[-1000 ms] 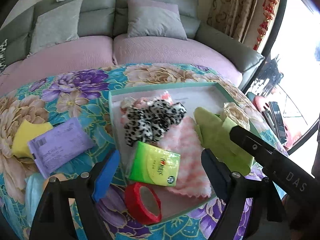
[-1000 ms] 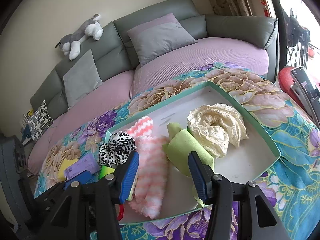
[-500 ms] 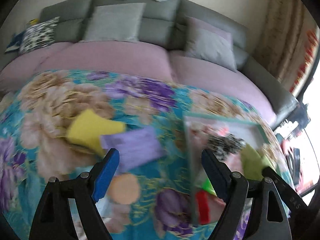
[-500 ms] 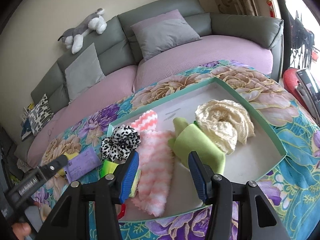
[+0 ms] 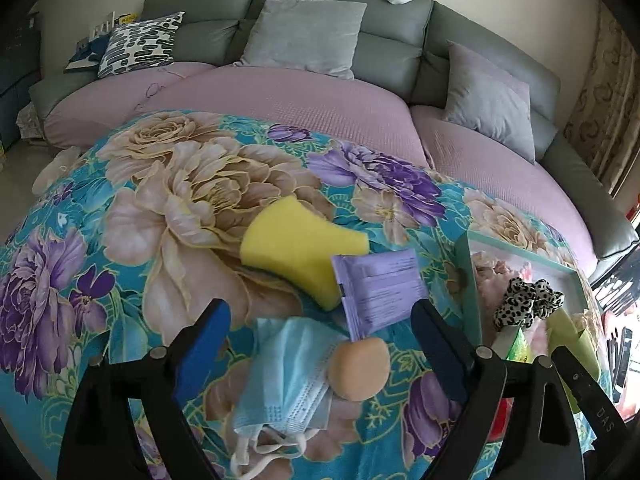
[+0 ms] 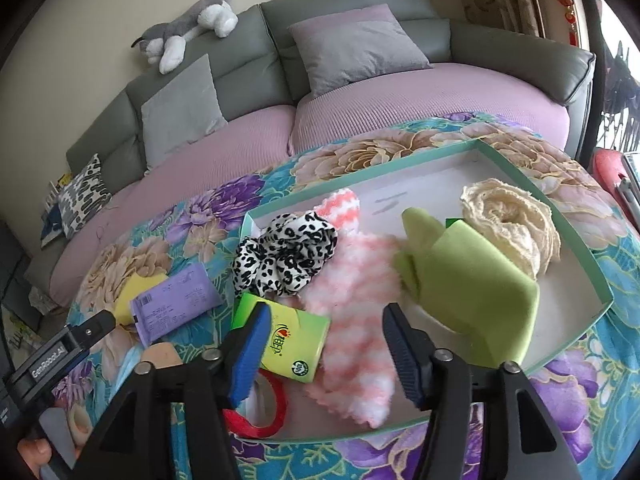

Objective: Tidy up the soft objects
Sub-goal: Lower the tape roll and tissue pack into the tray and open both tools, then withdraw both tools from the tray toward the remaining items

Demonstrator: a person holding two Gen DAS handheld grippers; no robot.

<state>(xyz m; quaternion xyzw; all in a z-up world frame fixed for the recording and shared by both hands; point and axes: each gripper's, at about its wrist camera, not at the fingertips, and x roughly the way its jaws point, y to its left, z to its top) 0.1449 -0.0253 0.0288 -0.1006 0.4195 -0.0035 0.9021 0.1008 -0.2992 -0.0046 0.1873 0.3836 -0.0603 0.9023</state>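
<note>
The left hand-held gripper (image 5: 320,344) hangs over the loose things on the flowered worktop (image 5: 168,200), its jaws opening wide with nothing pressed between them; the blue face mask (image 5: 286,380) and the tan round puff (image 5: 360,364) lie right beneath the gap. The sensible step seems to be picking one of these: come straight down over the bunched middle of the mask, not its ear loops, and close gently so the puff is not dragged along. Just beyond lie the purple packet (image 5: 378,292), overlapping the yellow sponge (image 5: 292,244).

The right hand-held gripper (image 6: 324,336) is also opening and holds nothing, poised above the pink-and-white cloth (image 6: 352,300) and green tissue pack (image 6: 290,344) inside the tray (image 6: 592,256), where the sorted things already sit.
</note>
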